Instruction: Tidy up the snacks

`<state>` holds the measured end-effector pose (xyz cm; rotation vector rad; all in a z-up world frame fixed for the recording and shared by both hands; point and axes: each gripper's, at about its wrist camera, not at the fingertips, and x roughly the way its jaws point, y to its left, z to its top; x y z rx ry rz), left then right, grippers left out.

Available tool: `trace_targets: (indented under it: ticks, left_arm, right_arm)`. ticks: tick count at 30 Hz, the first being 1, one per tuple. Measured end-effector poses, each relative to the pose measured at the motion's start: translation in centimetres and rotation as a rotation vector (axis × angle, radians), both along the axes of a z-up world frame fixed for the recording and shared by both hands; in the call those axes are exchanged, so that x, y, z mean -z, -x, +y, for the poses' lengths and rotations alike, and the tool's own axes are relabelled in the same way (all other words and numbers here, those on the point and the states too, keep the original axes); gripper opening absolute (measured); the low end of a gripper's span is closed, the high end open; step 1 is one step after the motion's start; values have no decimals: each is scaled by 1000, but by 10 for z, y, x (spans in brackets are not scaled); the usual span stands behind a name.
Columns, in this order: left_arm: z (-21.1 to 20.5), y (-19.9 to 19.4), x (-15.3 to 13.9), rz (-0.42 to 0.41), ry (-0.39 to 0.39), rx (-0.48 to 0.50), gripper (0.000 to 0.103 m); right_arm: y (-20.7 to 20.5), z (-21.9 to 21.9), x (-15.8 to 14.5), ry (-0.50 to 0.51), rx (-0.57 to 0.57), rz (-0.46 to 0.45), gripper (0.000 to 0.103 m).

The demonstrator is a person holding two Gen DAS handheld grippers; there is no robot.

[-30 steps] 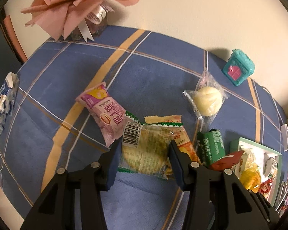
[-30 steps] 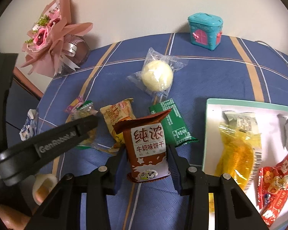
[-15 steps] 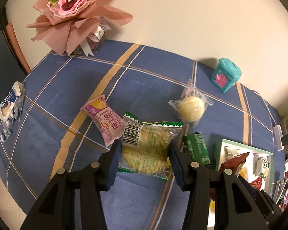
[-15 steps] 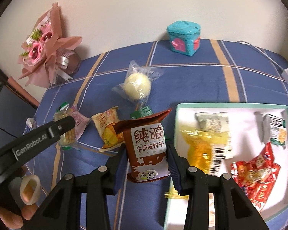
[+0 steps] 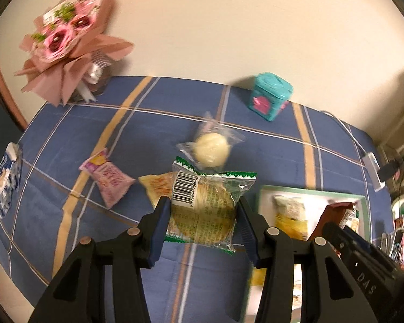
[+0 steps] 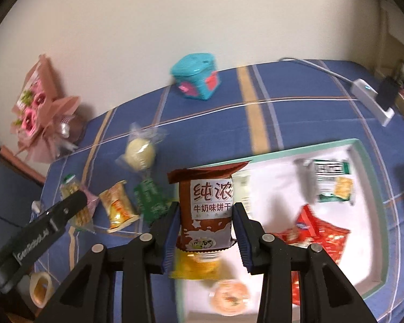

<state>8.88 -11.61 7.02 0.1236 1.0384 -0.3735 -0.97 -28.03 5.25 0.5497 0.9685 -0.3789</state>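
Observation:
My left gripper (image 5: 204,202) is shut on a clear, green-edged cracker packet (image 5: 202,218) with a barcode, held above the blue checked tablecloth just left of the white tray (image 5: 309,189). My right gripper (image 6: 206,207) grips a brown milk-biscuit packet (image 6: 207,228) upright, its jaws closing tighter on it, above the left part of the tray (image 6: 369,161). Several snack packets lie in the tray. On the cloth lie a wrapped bun (image 5: 211,149), a purple packet (image 5: 109,179), a yellow packet (image 5: 156,183) and a green packet (image 6: 150,199).
A pink bouquet (image 5: 70,43) and a teal toy house (image 5: 270,95) stand by the back wall. A white power strip with its cable (image 6: 371,99) lies at the back right. A blue-white packet (image 5: 6,172) sits at the left edge, and a tape roll (image 6: 41,288) lies near the front left.
Both grippers have risen and moved right with their packets. The brown packet went from over the cloth to over the tray; the cracker packet now hangs beside the tray's left rim.

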Motion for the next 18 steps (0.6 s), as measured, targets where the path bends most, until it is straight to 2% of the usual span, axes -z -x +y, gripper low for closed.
trace_targets:
  ticks: [18]
  left_arm:
    - [-90,59,3,-19,-39,219,51]
  right_arm:
    - [56,-81,13,-25,180,17,41]
